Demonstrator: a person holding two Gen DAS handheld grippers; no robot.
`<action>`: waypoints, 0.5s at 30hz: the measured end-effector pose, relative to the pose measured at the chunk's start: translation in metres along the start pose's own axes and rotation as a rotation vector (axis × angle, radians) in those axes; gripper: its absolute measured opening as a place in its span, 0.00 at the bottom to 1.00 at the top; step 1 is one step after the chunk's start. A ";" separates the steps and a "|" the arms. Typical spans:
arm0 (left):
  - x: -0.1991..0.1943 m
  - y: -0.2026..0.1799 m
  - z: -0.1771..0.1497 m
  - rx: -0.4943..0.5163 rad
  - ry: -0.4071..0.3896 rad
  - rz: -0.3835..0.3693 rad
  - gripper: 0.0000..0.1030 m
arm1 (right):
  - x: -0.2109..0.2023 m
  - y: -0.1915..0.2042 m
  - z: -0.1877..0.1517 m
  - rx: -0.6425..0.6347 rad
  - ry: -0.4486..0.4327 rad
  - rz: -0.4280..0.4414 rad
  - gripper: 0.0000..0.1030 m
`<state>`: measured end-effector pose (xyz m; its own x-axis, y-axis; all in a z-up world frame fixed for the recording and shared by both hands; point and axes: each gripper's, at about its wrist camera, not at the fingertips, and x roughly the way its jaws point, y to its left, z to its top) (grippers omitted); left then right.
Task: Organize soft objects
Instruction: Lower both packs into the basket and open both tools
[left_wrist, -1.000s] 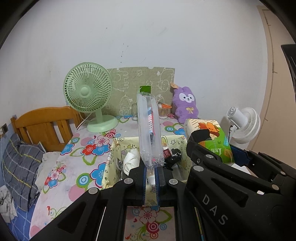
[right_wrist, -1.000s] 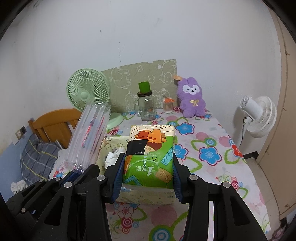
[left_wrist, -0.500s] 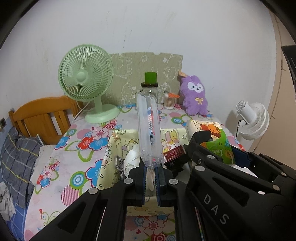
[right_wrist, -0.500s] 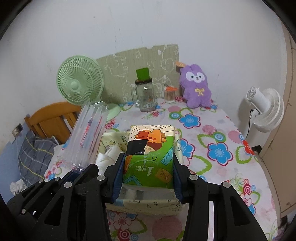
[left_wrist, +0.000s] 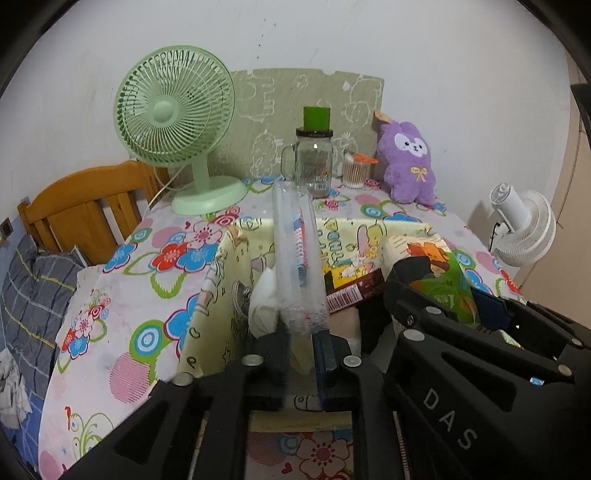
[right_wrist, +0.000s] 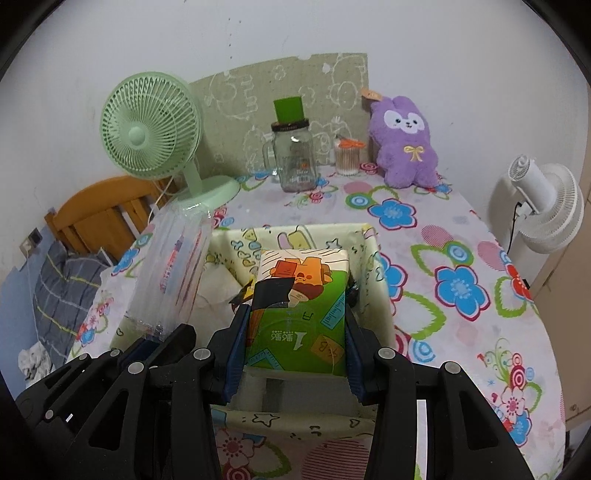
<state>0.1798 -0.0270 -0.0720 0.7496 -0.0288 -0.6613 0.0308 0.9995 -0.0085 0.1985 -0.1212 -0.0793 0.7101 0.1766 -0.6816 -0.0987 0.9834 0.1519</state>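
Observation:
My left gripper is shut on a clear plastic pack of straws and holds it over the left side of the yellow fabric storage box. The pack also shows in the right wrist view. My right gripper is shut on a green tissue pack and holds it over the same box, to the right of the straws. The tissue pack shows in the left wrist view. White cloth and a red-and-yellow packet lie inside the box.
On the flowered table stand a green fan, a glass jar mug with a green lid, a cotton swab jar and a purple plush bunny. A white fan stands right, a wooden chair left.
Both grippers have moved forward and down with their loads, from in front of the box to over its opening. The straw pack has tilted forward.

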 end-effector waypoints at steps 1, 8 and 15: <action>0.001 0.000 0.000 0.001 0.001 0.011 0.25 | 0.001 0.000 0.000 -0.002 0.001 0.002 0.47; -0.003 0.005 0.001 -0.004 0.005 0.003 0.58 | 0.001 0.002 0.001 -0.008 -0.009 0.014 0.47; 0.000 0.002 0.006 0.011 -0.008 -0.001 0.69 | 0.003 0.004 0.004 -0.016 -0.021 0.014 0.47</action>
<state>0.1838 -0.0249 -0.0681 0.7551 -0.0296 -0.6550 0.0387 0.9993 -0.0006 0.2031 -0.1168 -0.0779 0.7231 0.1896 -0.6642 -0.1197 0.9814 0.1499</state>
